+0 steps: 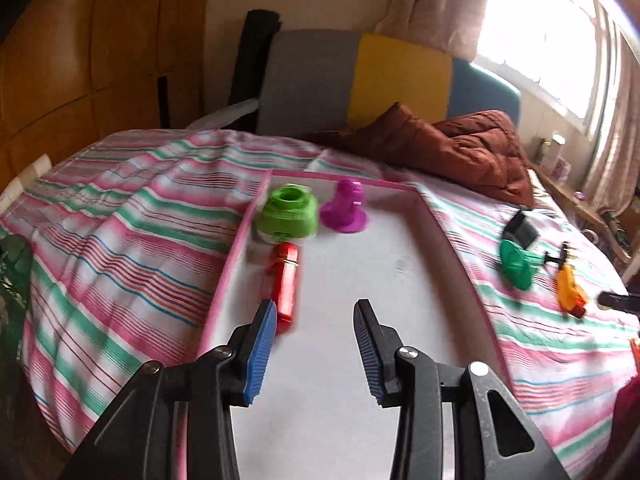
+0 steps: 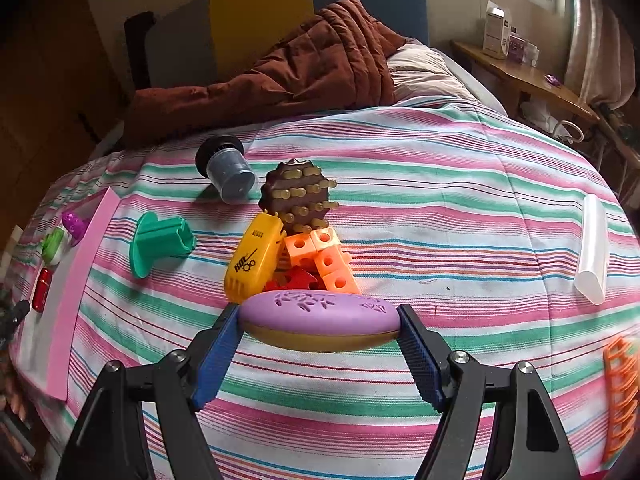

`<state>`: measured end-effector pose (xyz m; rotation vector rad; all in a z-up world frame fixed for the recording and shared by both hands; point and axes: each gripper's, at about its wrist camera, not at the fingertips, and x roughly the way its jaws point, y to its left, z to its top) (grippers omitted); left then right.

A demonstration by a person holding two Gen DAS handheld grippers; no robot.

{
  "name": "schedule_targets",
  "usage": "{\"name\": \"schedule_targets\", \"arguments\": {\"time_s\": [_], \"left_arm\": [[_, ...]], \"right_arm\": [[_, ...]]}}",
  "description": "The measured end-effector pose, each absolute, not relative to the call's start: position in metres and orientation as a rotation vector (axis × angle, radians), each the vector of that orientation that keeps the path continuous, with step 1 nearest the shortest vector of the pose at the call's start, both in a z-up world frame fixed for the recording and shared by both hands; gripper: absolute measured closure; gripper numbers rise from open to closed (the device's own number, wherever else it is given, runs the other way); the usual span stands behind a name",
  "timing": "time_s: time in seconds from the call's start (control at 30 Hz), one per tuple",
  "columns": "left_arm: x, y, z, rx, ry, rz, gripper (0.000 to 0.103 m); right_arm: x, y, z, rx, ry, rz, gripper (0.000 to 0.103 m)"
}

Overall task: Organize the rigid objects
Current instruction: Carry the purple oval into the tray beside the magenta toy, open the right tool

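My left gripper (image 1: 316, 312) is open and empty above a white board with a pink rim (image 1: 404, 280) on the bed. On the board lie a red tube (image 1: 285, 280), a light green ring piece (image 1: 289, 212) and a purple figure (image 1: 345, 206). My right gripper (image 2: 320, 320) is shut on a purple and tan oval case (image 2: 320, 318). Just beyond it lie a yellow piece (image 2: 253, 258), orange cubes (image 2: 326, 258), a brown studded disc (image 2: 298, 194), a grey cup (image 2: 228, 172) and a green spool (image 2: 160, 242).
A striped sheet (image 2: 440, 200) covers the bed. A brown quilt (image 2: 304, 68) is bunched at the far end. A white tube (image 2: 592, 248) lies at right, an orange ladder piece (image 2: 620, 396) at the right edge. A wooden shelf (image 2: 524, 76) stands beyond.
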<state>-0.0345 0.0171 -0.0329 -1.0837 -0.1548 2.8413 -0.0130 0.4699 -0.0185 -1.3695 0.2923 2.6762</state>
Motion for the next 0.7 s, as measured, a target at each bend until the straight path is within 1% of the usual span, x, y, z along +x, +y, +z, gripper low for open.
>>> {"name": "schedule_targets", "arguments": {"time_s": [0.27,0.43,0.6,0.7], "left_arm": [[-0.022,0.045,-0.036,-1.075,-0.141,2.722,0.063],[-0.019,0.052,-0.035,-1.074,-0.117,2.693,0.063],[-0.017,0.049,-0.035,-1.071,-0.149,2.685,0.063],[-0.018,0.046,-0.035,-1.078,-0.166,2.684,0.063]], "right_arm": [[-0.013,0.459,-0.017,-1.369,0.239,2.700,0.026],[-0.017,0.438,-0.019,-1.419,0.162,2.722,0.026],[-0.029,0.399,-0.015,-1.450,0.235,2.794,0.026],[-0.045,0.357,-0.007,-1.469,0.185,2.875,0.026]]}}
